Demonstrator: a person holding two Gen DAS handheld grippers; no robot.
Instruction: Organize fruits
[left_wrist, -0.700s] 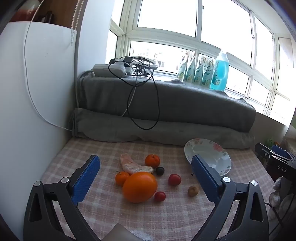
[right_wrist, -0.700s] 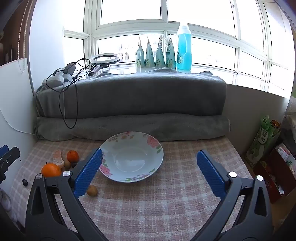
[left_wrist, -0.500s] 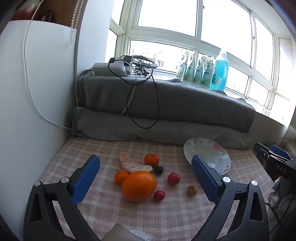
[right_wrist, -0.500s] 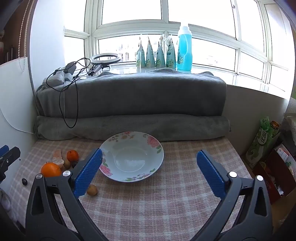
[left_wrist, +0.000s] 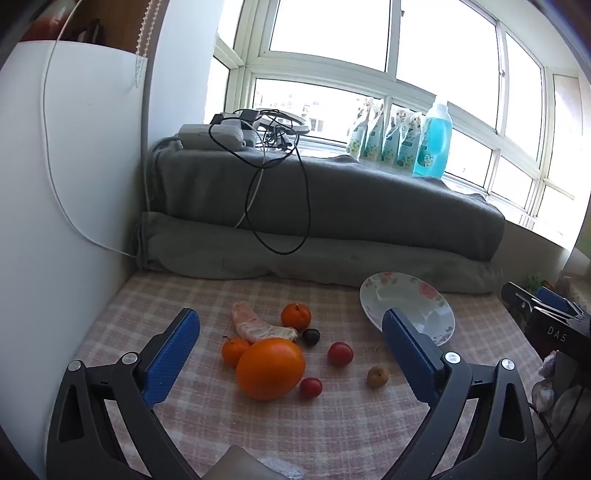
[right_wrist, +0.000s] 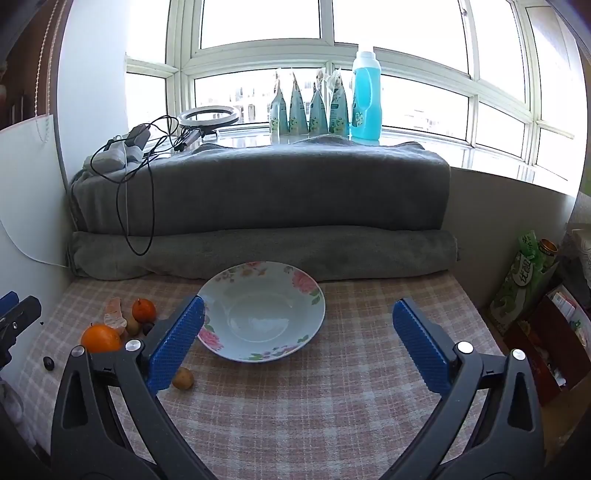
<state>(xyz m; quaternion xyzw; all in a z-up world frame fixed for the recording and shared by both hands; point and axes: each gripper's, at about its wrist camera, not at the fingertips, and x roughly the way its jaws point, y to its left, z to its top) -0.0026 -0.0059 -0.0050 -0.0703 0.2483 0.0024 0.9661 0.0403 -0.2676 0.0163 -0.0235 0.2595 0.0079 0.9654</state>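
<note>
Orange dominates the left wrist view: a big round orange fruit sits on the pink checked cloth of the bench, right between the blue pads of the left tool, whose fingers stand wide apart and grip nothing. At its 10 o'clock, touching it, is a small orange mandarin with a stalk; at 12 o'clock lies a peeled pale-pink citrus segment, and just beyond that, at 1 o'clock, a second small mandarin. A dark purple plum sits just beside the segment's end. Two small red round fruits follow, one at 2 o'clock and one close by at 4 o'clock. Off at 3 o'clock, apart from the cluster, rests a small brown round fruit.

Over to the right wrist view: the right tool hangs above the bench with fingers spread wide, nothing between them. A white shallow bowl with a pink floral rim sits ahead at 12 o'clock, holding no fruit. All the fruit lies out at 9 o'clock from the bowl, on the cloth.

Behind, a folded grey blanket runs along the bench's far edge, with a turquoise detergent bottle on the windowsill.
</note>
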